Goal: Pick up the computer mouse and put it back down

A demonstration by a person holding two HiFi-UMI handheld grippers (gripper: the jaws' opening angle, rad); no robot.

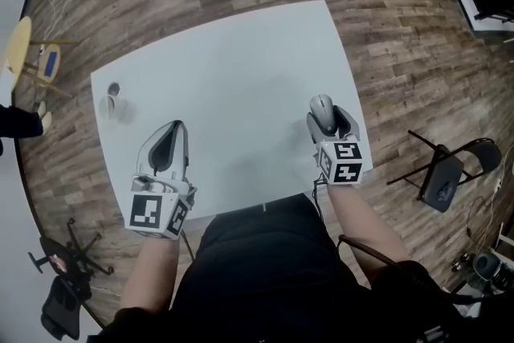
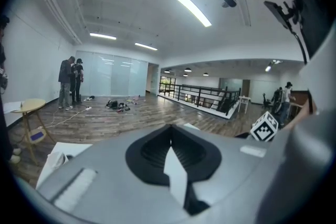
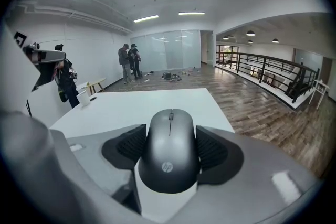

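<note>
right gripper (image 3: 169, 150) clamping mouse (image 3: 169, 150), left closed

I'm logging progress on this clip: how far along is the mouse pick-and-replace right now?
Done: the right hand-held gripper is closed on the computer mouse, pads on both sides. In hand: the mouse appears held just above the white table. Remaining: setting it back down and letting go. The left hand-held gripper is shut, empty.

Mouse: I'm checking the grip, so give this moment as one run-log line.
right tongs: shut on mouse | left tongs: shut, empty | mouse position: over table, near its right edge
</note>
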